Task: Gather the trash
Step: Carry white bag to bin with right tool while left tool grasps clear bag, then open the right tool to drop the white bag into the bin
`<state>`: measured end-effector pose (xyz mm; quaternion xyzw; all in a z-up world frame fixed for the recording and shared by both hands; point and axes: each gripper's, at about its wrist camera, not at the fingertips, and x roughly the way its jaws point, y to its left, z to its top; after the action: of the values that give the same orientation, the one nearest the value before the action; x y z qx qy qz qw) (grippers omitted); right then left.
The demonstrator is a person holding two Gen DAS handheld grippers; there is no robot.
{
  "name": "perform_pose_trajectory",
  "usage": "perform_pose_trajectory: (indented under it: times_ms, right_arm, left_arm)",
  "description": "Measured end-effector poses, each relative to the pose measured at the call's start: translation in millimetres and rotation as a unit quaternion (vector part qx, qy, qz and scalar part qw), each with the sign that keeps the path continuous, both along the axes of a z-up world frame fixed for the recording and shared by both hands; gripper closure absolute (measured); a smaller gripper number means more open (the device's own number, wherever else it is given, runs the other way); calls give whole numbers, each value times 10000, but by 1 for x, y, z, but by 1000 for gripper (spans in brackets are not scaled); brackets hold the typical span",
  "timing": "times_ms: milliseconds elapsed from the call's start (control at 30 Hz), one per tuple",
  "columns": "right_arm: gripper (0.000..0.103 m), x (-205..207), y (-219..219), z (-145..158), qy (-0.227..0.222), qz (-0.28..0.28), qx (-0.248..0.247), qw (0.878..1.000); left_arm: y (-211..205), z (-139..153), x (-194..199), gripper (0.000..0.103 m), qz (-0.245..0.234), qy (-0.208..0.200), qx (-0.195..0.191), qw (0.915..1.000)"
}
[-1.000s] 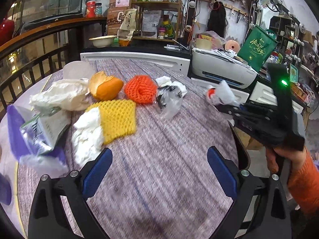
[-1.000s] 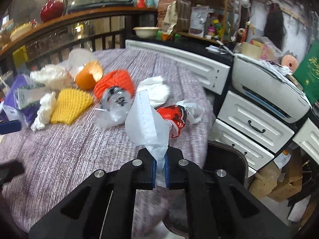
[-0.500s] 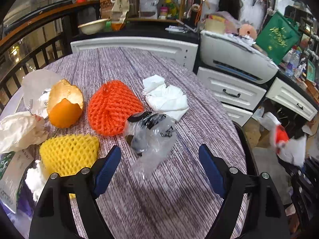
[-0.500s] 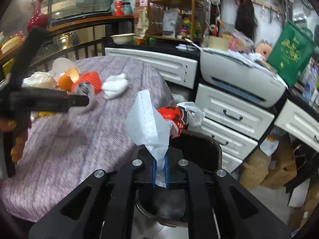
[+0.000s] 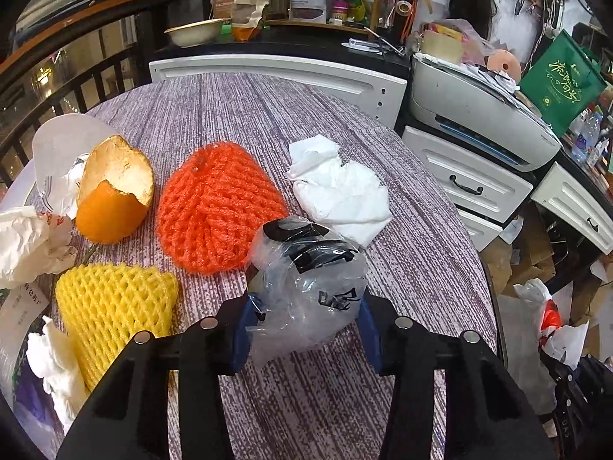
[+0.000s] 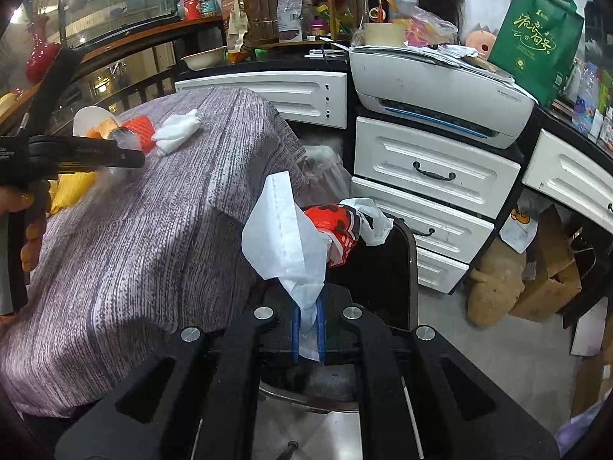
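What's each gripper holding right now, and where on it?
Right gripper: white-and-red crumpled wrapper, pinched at its lower end. Left gripper: fingers around the clear plastic bag with black print, at its near end.

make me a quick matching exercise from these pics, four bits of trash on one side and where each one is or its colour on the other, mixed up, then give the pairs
Things:
1. clear plastic bag
2. white and red wrapper
3. foam fruit net
4. crumpled tissue

Places or colours:
A. orange, lying on the table
B. white, lying on the table beyond the plastic bag
C. between the blue pads of the left gripper
D. pinched in the right gripper, off the table edge above a dark bin

Pairs: 1-C, 2-D, 3-A, 4-B
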<state>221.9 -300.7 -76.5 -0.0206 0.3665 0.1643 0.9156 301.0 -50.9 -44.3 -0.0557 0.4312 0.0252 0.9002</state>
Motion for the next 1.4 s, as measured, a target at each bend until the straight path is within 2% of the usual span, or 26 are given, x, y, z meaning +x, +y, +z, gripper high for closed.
perform_pose_trajectory:
  times_ms: [167, 367, 567, 767, 800, 867, 900, 933, 967, 1000, 1100, 1200, 1400]
  right_arm:
    - [96, 15, -8, -11, 312, -38, 256, 9992]
    - [96, 50, -9, -54, 1000, -225, 443, 9937]
    - [96, 79, -7, -109, 1692, -451, 478, 9834]
    - [95, 85, 2, -144, 2052, -446, 283, 9773]
    - [93, 85, 3, -148, 2104, -437, 249, 9763]
    - [85, 84, 4, -149, 2067, -431, 222, 9772]
    - [72, 83, 5, -147, 2030, -410, 204, 9781]
    - [52, 80, 5, -144, 1949, -411, 173, 9798]
    - [45, 77, 4, -139, 1828, -452, 147, 9820]
    - [42, 72, 2, -132, 1662, -490, 120, 9848]
    - [41, 60, -9, -111, 1398, -529, 156, 9886]
    - [35, 50, -28, -95, 1158, -771, 208, 9901]
    - [34, 19, -90, -74, 813, -1668, 3, 9826]
  left_arm:
    - [-10, 18, -23, 59, -233, -322, -221, 9990]
    - [-64, 42, -48, 59, -954, -707, -389, 9922]
    - [-108, 34, -46, 59, -1336, -656, -377, 9881]
    - [-122, 25, -47, 59, -1505, -562, -438, 9860]
    - [-123, 24, -47, 59, -1516, -553, -442, 9859]
    - [-126, 23, -48, 59, -1540, -531, -459, 9856]
    - [-128, 22, -47, 59, -1568, -517, -463, 9852]
    - [-129, 21, -47, 59, -1596, -505, -453, 9848]
    - [-131, 20, -48, 59, -1623, -496, -435, 9845]
    - [-133, 18, -47, 59, -1643, -485, -422, 9843]
    - [-140, 15, -47, 59, -1697, -447, -452, 9835]
    - [-151, 12, -49, 59, -1828, -408, -431, 9814]
    - [-180, -5, -48, 59, -2139, -198, -186, 9765]
